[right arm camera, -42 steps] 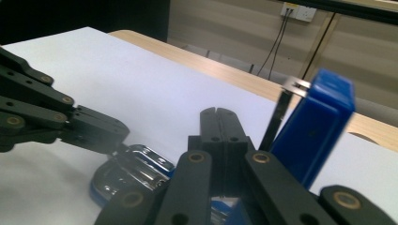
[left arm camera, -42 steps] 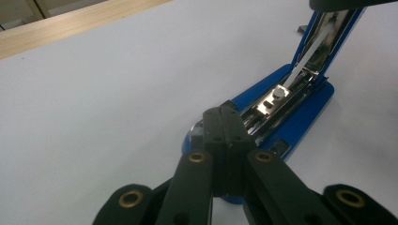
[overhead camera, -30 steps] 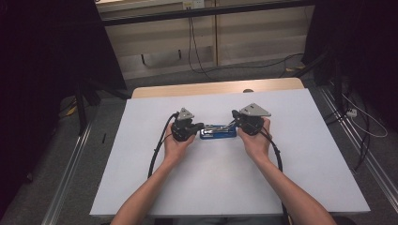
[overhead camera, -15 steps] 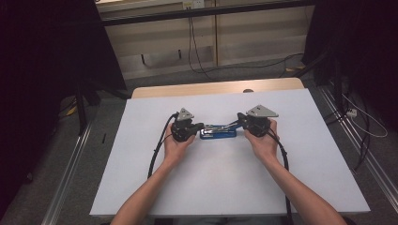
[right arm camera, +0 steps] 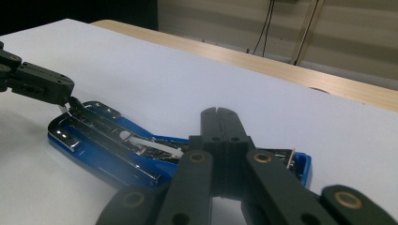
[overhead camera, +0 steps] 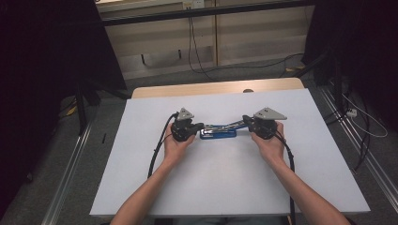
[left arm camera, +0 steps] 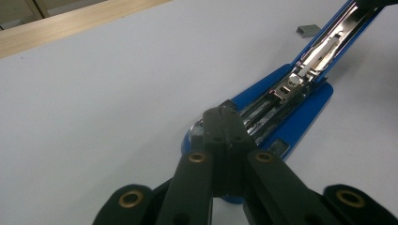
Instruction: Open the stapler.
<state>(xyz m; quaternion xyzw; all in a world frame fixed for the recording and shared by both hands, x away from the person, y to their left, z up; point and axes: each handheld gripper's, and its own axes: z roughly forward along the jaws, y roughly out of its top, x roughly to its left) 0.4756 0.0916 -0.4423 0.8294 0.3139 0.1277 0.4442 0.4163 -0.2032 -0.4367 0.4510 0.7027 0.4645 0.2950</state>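
Now the right gripper (overhead camera: 248,123), jaws closed, has drawn toward three o'clock, swinging the blue metal stapler's (overhead camera: 218,133) lid open while the closed left gripper (overhead camera: 199,126) pins its front end.

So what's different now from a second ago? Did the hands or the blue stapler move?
The right gripper slid outward, toward the right side of the table, and the stapler's opened top arm now stretches out after it. The left gripper stayed put at the stapler's other end. Both grippers' jaws look shut as before, and the blue base lies in the same spot.
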